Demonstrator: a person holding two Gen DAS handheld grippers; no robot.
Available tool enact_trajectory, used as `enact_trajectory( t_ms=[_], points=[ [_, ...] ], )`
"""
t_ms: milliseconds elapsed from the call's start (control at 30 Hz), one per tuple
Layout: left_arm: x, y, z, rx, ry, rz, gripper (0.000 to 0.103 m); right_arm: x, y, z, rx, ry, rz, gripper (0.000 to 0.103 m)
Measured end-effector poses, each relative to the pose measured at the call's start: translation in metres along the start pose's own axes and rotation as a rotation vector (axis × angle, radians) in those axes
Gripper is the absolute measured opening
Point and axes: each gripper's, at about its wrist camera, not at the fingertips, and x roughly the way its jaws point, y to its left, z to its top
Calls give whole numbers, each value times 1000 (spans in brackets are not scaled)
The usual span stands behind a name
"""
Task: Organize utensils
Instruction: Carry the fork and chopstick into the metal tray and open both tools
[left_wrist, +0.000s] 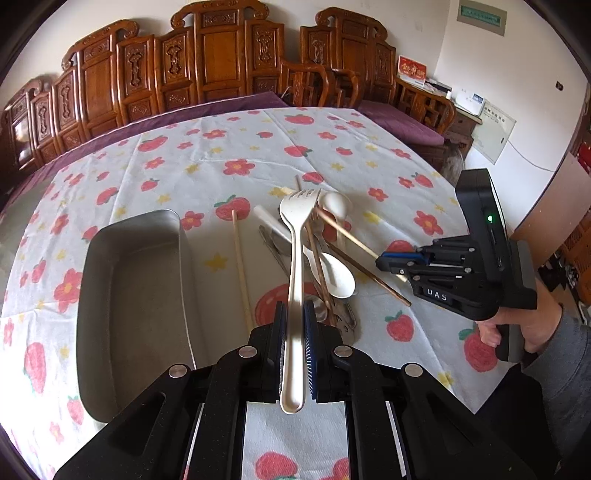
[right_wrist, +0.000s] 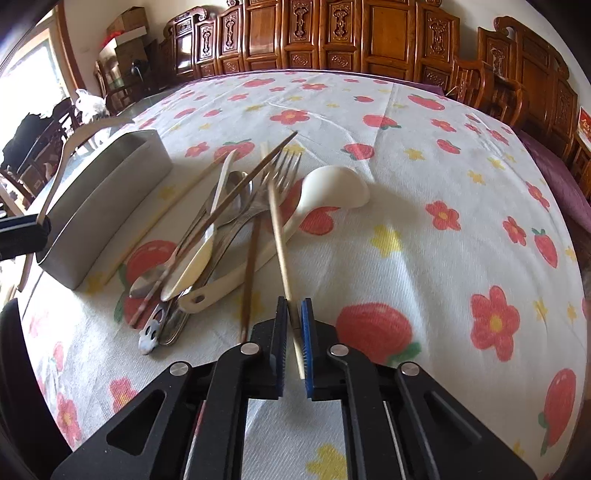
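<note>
- The left hand-held gripper (left_wrist: 294, 334) is closed on the handle of a cream plastic fork (left_wrist: 295, 266); the fork is lifted off the desk (left_wrist: 177, 155), with its tines pointing away from the camera, above the pile of utensils.
- The right hand-held gripper (right_wrist: 294, 325) is closed narrow on the near end of a light wooden chopstick (right_wrist: 279, 236); the far end of this chopstick lies across the pile.
- In the left wrist view a person's hand (left_wrist: 517, 325) with a grey sleeve holds the right hand-held gripper at the right side.
- The pile lies in the middle of the desk, on a cloth with strawberries and flowers. In it there are a metal fork (right_wrist: 275, 181), a white soup spoon (right_wrist: 332, 188), a cream spoon (right_wrist: 195, 273), a metal spoon (right_wrist: 147, 282) and dark brown chopsticks (right_wrist: 229, 210), crossing each other.
- Another light chopstick (left_wrist: 242, 269) lies alone on the cloth, between the pile and the tray.
- A grey metal tray (left_wrist: 129, 295) stands just beside the pile, on its left.
- Carved wooden chairs (left_wrist: 207, 55) stand behind the desk.
</note>
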Motion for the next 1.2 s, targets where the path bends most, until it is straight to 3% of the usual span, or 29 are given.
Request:
enact_trajectory(
  t_ms=[200,467,767,1133,1200],
  points=[
    [-22,5,-1,0,-32,14,9,-18,2,-6,37,-29,-14,6],
    [-38,30,-1,-24,-47,56,9,-31,-14,-2,129,-80,-110,6],
    [-17,73,2,-63,-35,99,9,-35,2,9,109,-132,-72,6],
    [15,110,-9,-120,22,146,9,-34,24,15,84,-132,-33,6],
    [16,113,-10,-126,20,149,16,-35,29,15,79,-133,-33,6]
  ],
)
